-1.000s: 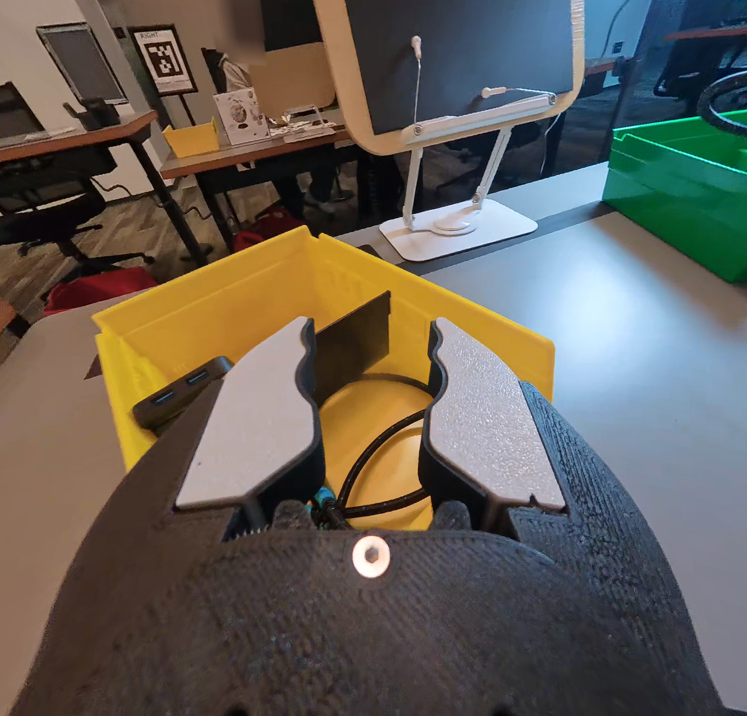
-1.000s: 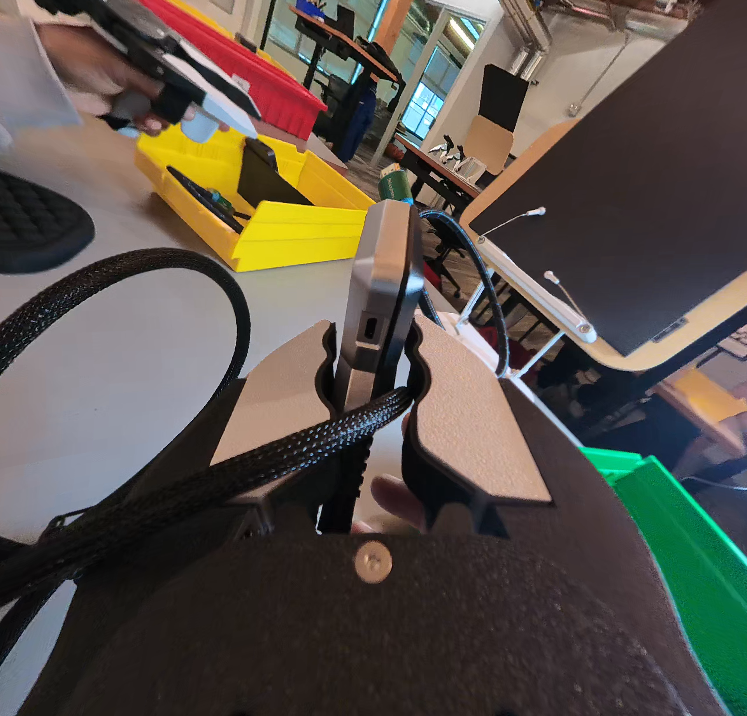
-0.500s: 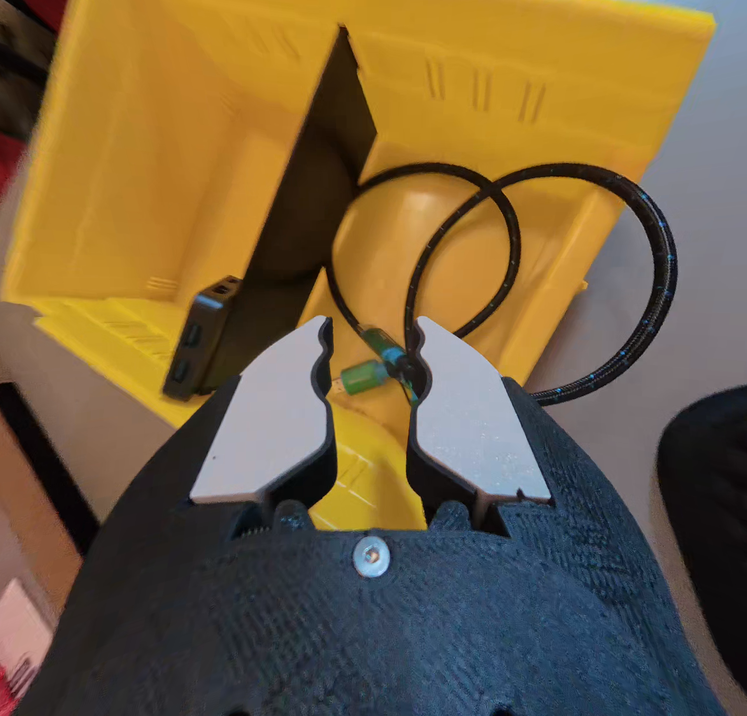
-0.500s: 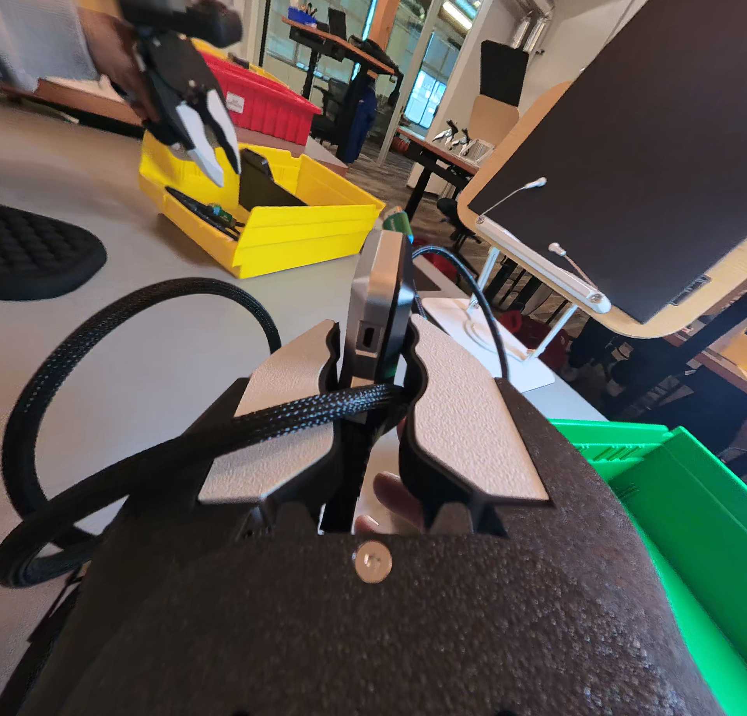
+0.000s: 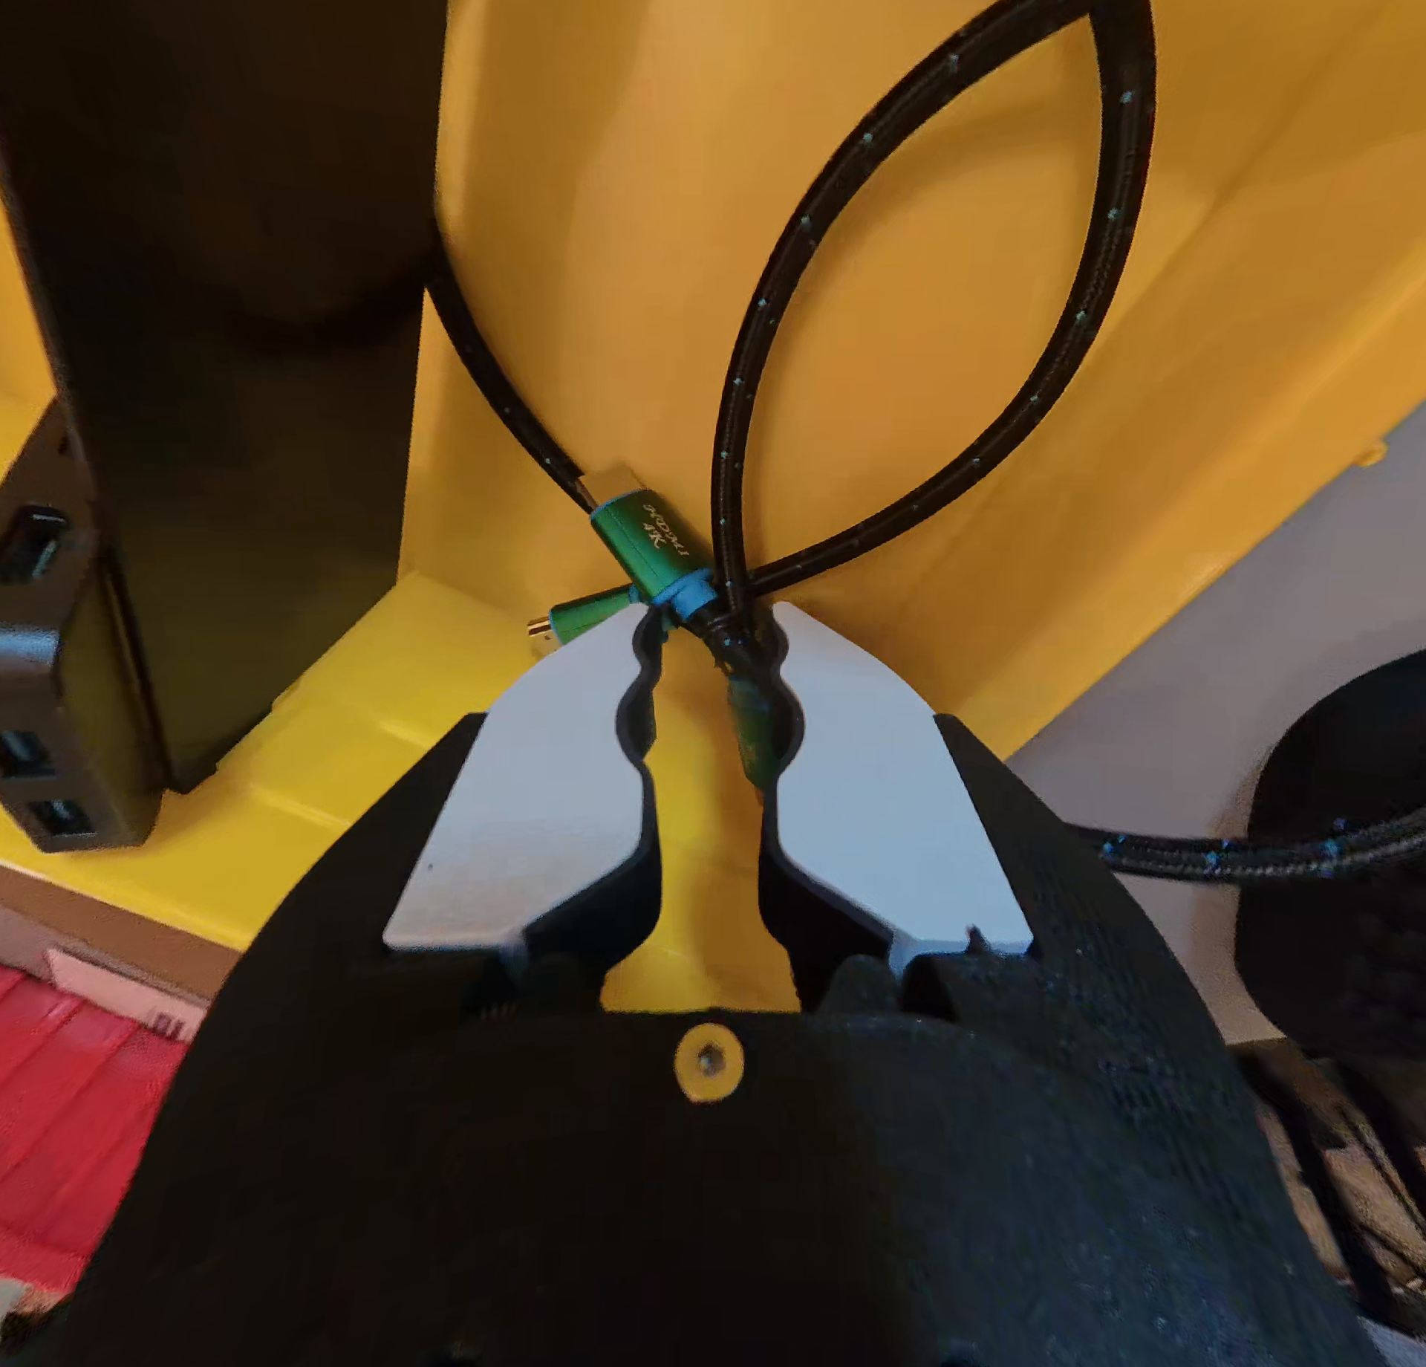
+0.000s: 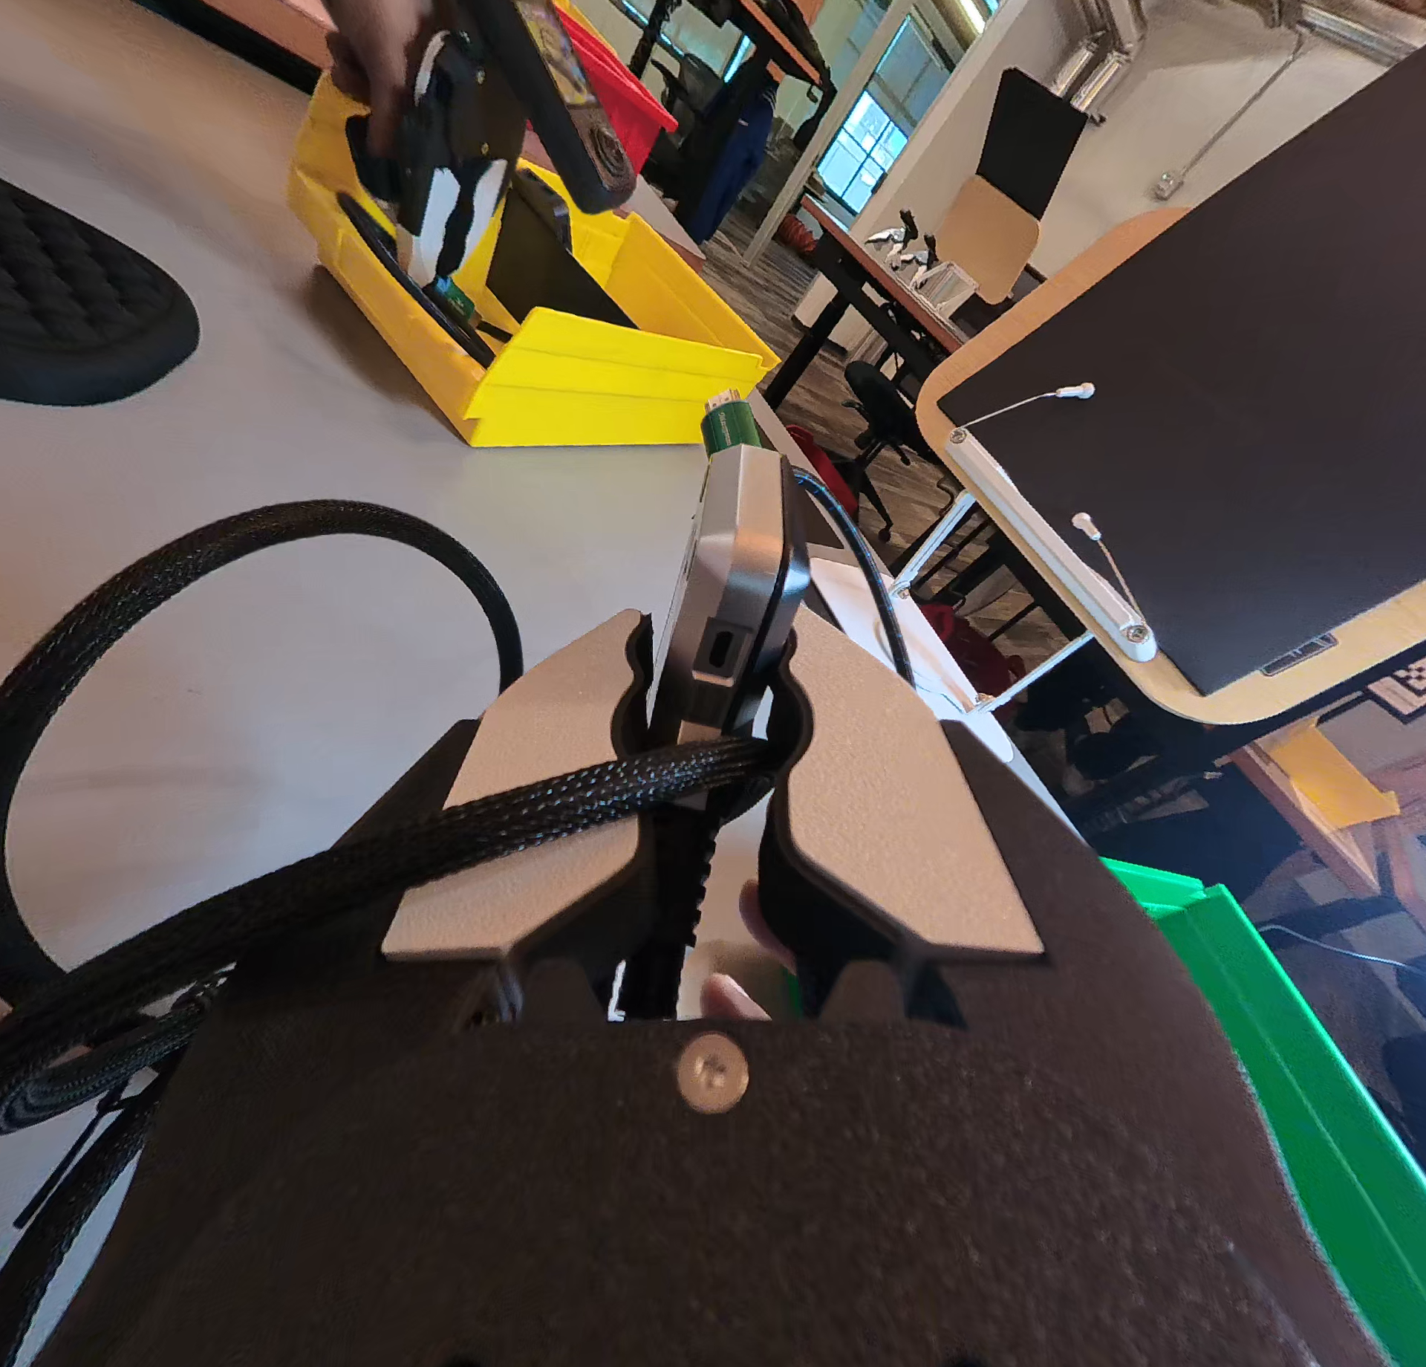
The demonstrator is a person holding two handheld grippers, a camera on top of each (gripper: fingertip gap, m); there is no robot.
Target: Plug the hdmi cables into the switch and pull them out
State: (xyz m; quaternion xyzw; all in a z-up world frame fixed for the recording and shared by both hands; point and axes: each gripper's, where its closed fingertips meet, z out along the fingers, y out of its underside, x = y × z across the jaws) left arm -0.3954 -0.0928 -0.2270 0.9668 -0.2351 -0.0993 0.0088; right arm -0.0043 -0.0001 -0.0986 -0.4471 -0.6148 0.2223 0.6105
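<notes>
Left gripper [image 5: 710, 647]: descended within the last second from above the yellow bin [image 5: 964, 265] to the green-plugged HDMI cable [image 5: 656, 550] lying inside; fingers parted, nothing gripped yet, tips flanking the cable just behind its plug. Right gripper [image 6: 714, 662]: unchanged, clenched on the grey switch [image 6: 733, 566], held upright above the table [image 6: 324, 442]. Assessment: cable pickup imminent; plugging in not begun for it.

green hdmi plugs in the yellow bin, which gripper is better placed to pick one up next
Left. The left gripper is open, reaching into the yellow plastic bin at the green metal hdmi plugs. The right gripper is shut on the grey metal switch.
</notes>
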